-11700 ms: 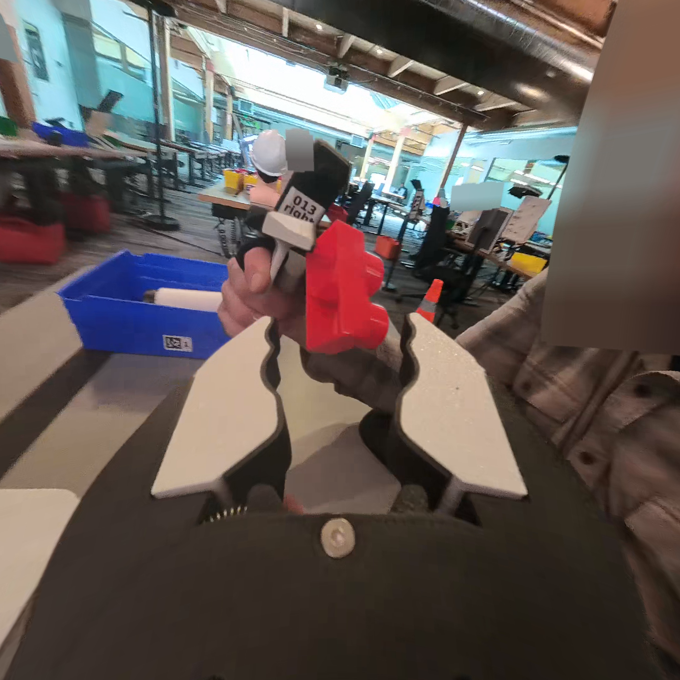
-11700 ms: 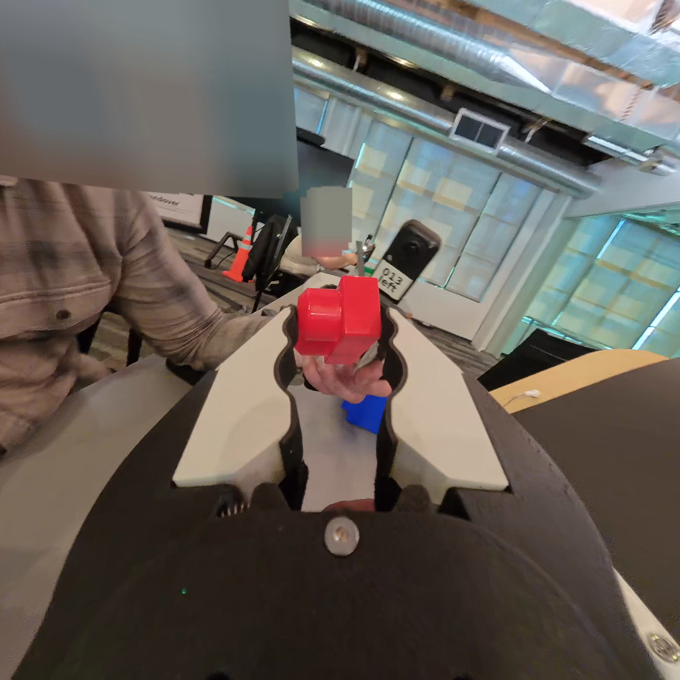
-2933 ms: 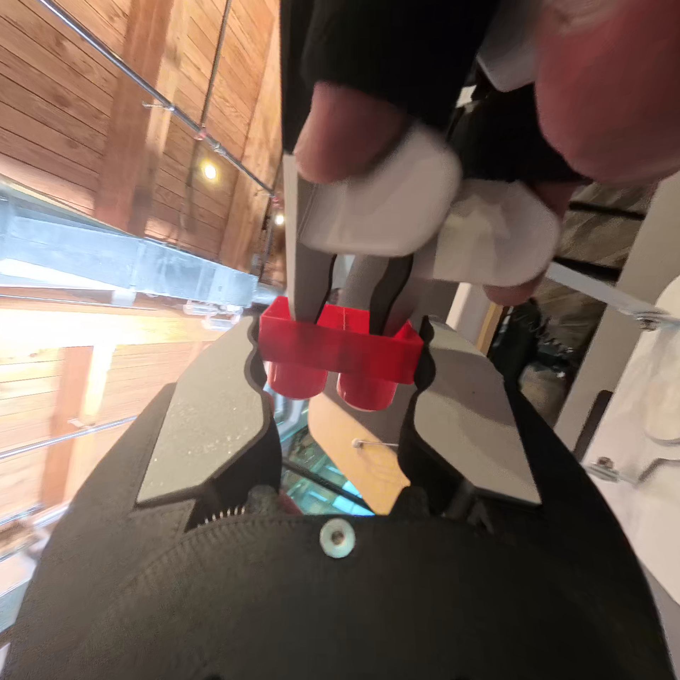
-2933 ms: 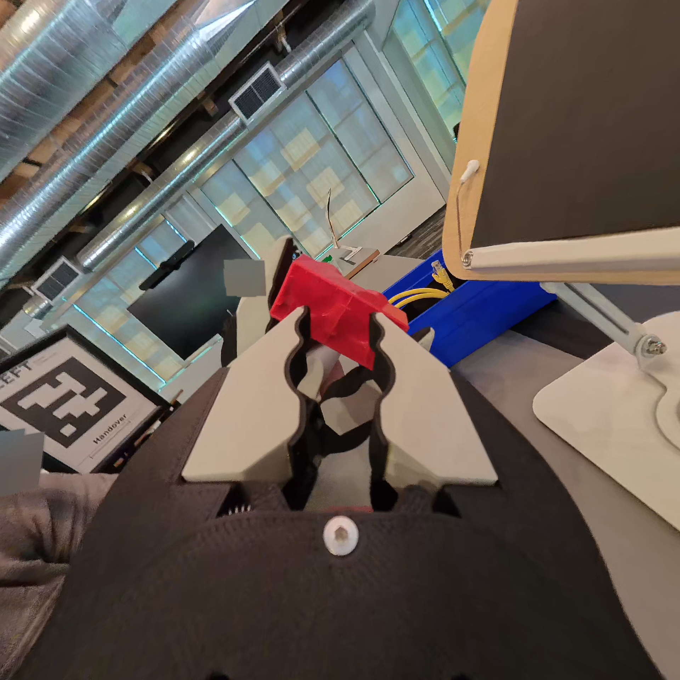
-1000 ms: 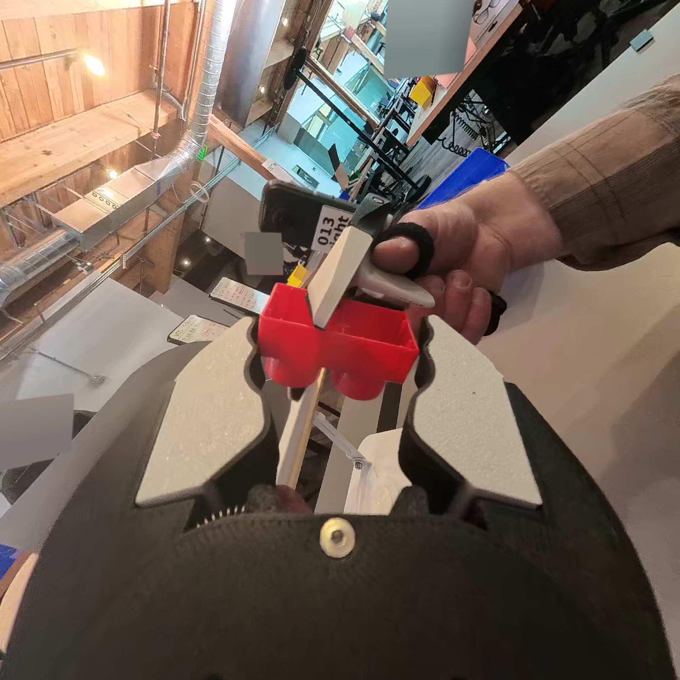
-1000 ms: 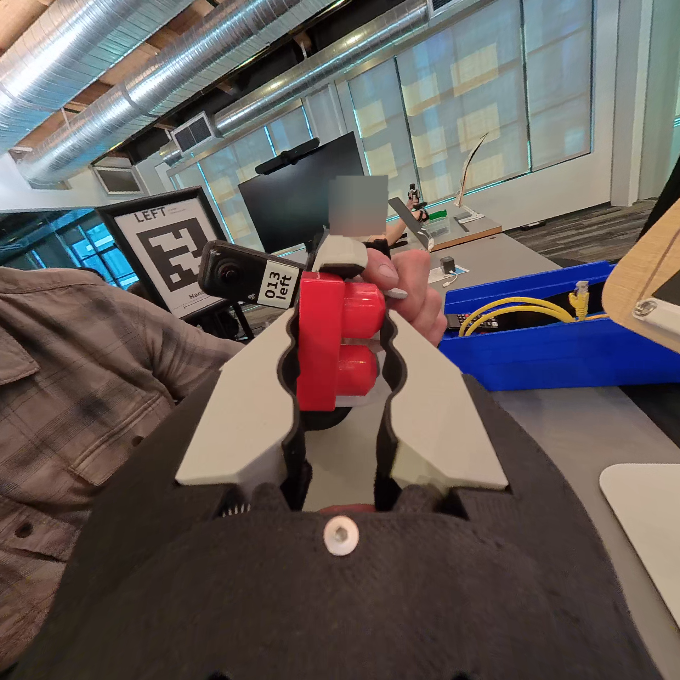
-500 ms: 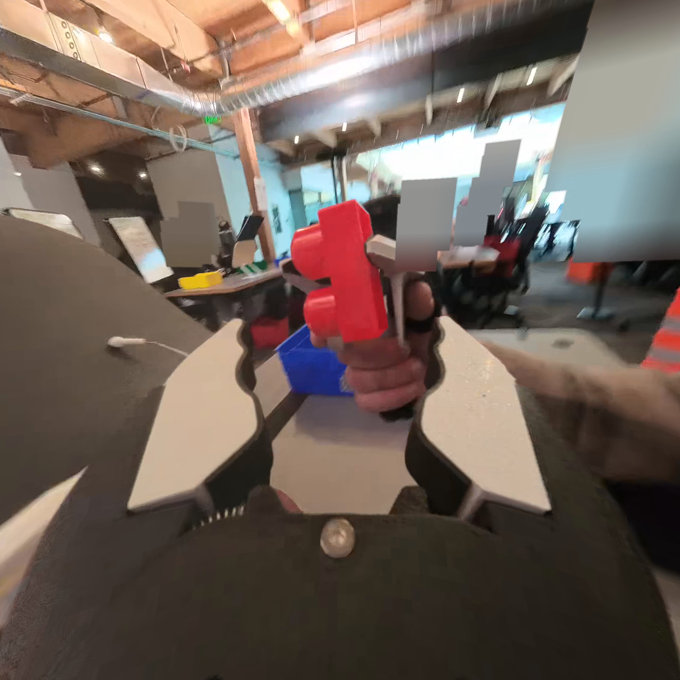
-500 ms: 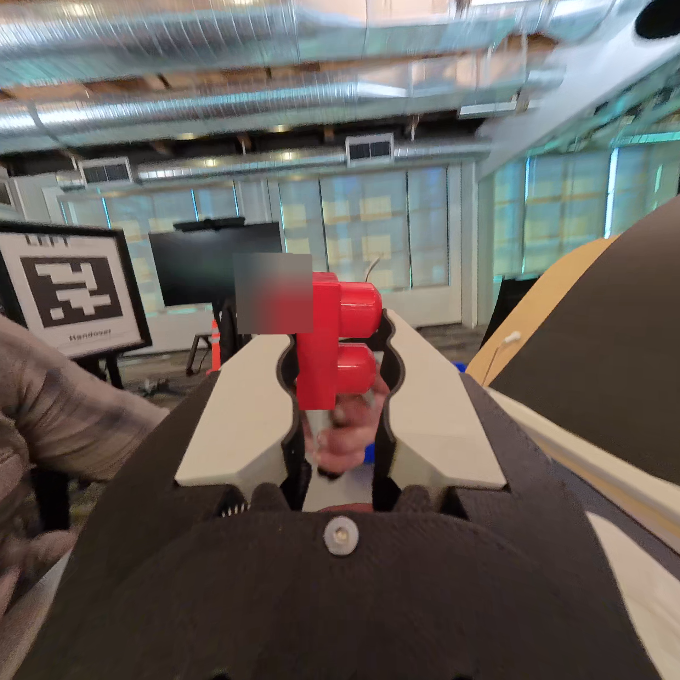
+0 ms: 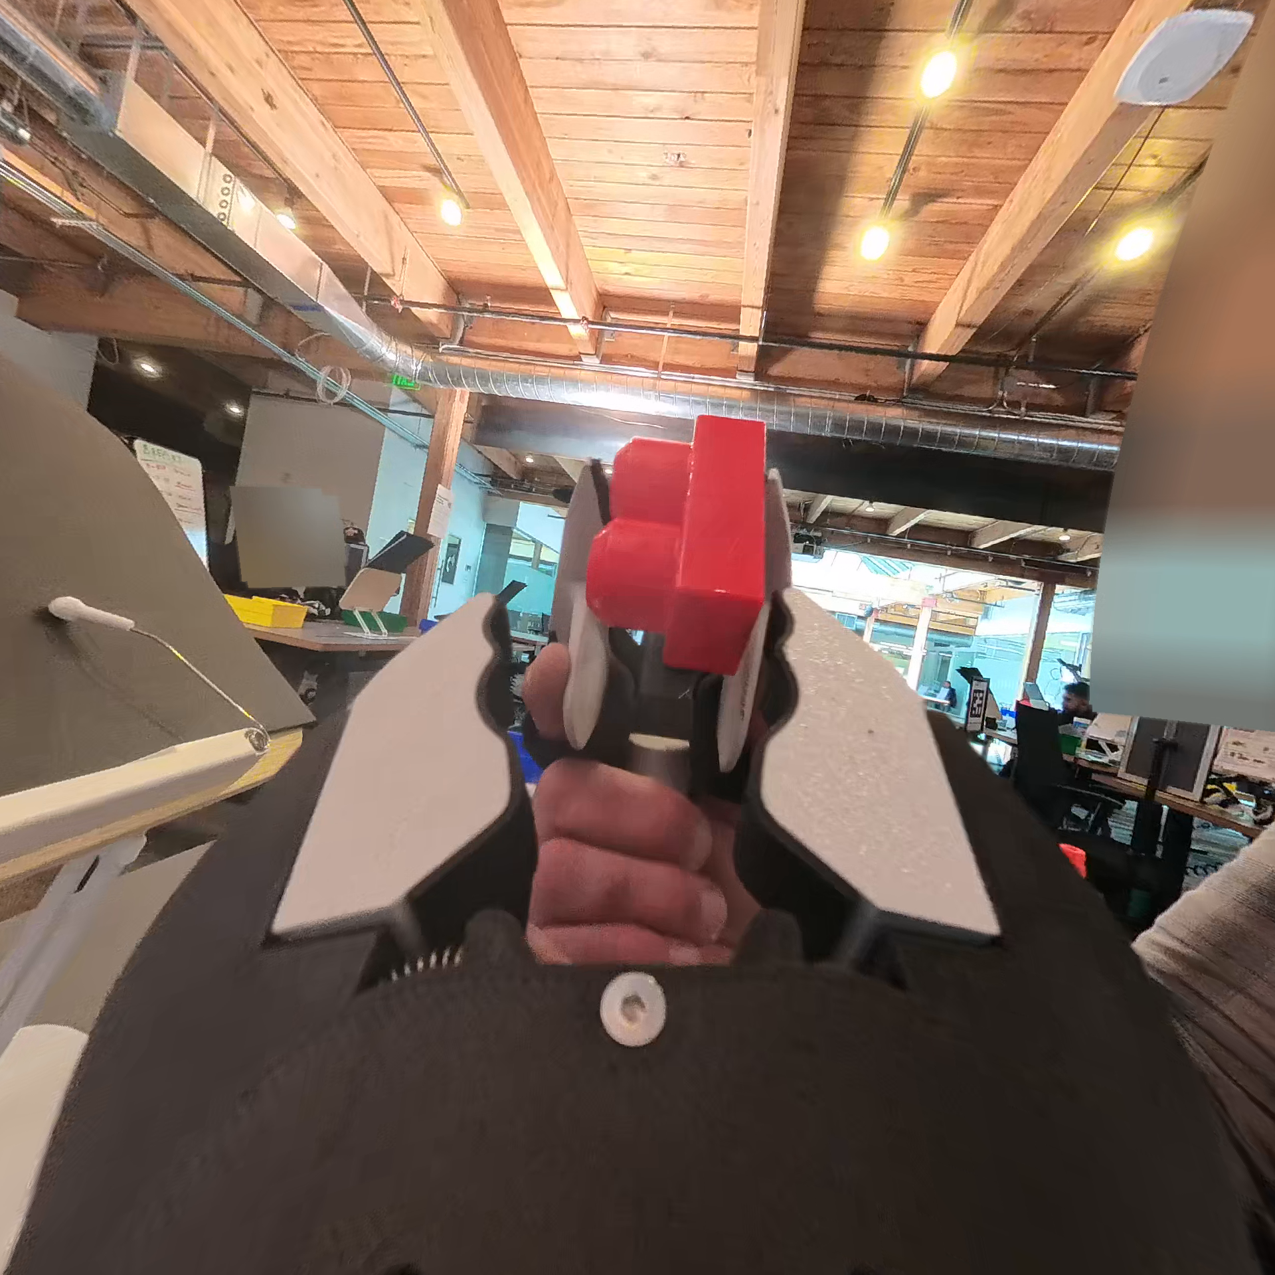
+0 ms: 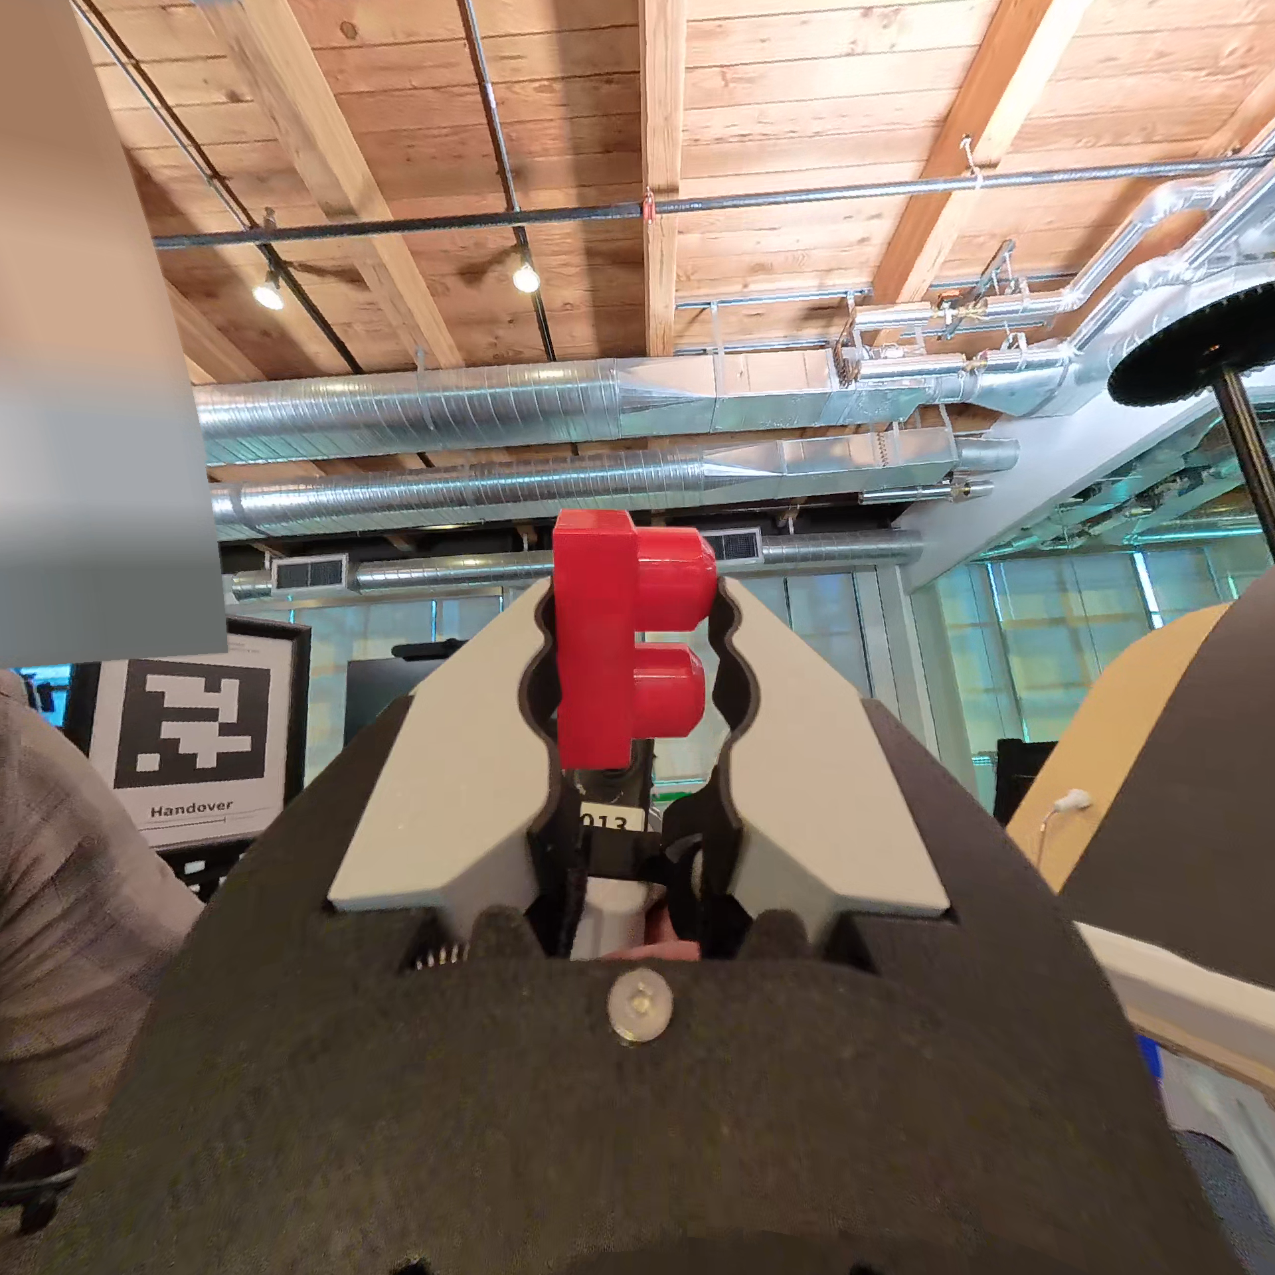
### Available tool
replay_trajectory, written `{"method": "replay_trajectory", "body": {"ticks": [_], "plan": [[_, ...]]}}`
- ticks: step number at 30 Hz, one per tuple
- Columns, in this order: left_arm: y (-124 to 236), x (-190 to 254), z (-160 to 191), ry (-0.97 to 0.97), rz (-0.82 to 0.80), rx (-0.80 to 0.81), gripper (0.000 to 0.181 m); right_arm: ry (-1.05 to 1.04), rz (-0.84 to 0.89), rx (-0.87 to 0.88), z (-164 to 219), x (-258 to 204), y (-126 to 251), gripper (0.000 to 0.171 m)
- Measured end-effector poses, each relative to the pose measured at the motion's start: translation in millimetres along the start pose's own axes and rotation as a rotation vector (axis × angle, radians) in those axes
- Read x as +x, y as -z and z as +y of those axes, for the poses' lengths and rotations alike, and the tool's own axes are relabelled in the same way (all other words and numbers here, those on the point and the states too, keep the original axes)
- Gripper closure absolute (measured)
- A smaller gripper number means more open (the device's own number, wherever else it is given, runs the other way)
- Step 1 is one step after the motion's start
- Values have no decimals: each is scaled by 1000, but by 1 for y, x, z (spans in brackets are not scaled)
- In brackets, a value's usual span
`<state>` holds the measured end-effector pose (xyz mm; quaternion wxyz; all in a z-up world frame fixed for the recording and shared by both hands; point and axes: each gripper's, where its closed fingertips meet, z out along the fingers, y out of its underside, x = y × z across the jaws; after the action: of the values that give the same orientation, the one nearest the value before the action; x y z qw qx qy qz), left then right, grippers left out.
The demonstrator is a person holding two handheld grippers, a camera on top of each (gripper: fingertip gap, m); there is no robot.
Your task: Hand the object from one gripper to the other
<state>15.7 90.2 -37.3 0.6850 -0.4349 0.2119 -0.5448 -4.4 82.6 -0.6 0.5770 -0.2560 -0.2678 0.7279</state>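
Observation:
A red two-stud block (image 10: 621, 648) is clamped between the fingers of my right gripper (image 10: 633, 593), studs pointing right, raised toward the ceiling. In the left wrist view the block (image 9: 683, 552) shows held by the right gripper (image 9: 666, 662), with a hand (image 9: 621, 862) below it. My left gripper (image 9: 636, 607) is open. Its white fingers (image 9: 428, 759) stand on either side of the right gripper's tips, and the block sits just past and above them. Whether its right finger touches the block I cannot tell. In the right wrist view the left gripper's body (image 10: 610, 828) is mostly hidden behind the block.
A tilted dark board with a wood edge (image 9: 103, 586) on a white bracket stands at the left, and shows in the right wrist view (image 10: 1173, 759). A marker sign on a stand (image 10: 193, 724) is at the left. The person's plaid sleeve (image 9: 1214, 980) is close. Less than 4 cm separates the two grippers' tips.
A second ago the left gripper was shut on the block's ends; it has opened and let go. The right gripper stays shut on the block. Both views have tilted up toward the ceiling.

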Motion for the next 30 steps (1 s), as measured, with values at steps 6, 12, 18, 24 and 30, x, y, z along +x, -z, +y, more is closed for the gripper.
{"method": "replay_trajectory", "body": {"ticks": [6, 12, 18, 24, 30], "plan": [[2, 4, -3, -13, 4, 20, 139, 0, 21, 17, 2, 2, -1, 131], [5, -2, -10, -44, -22, 7, 139, -5, 44, -16, 3, 8, 1, 121], [8, -15, -12, -223, -81, -173, 140, 72, 46, -186, 5, 16, 13, 102], [16, -10, 0, -643, -37, -448, 140, 13, -14, -342, -12, 14, 37, 103], [36, -3, 42, -1196, 99, -789, 140, -215, -83, -614, 12, 1, 67, 103]]}}
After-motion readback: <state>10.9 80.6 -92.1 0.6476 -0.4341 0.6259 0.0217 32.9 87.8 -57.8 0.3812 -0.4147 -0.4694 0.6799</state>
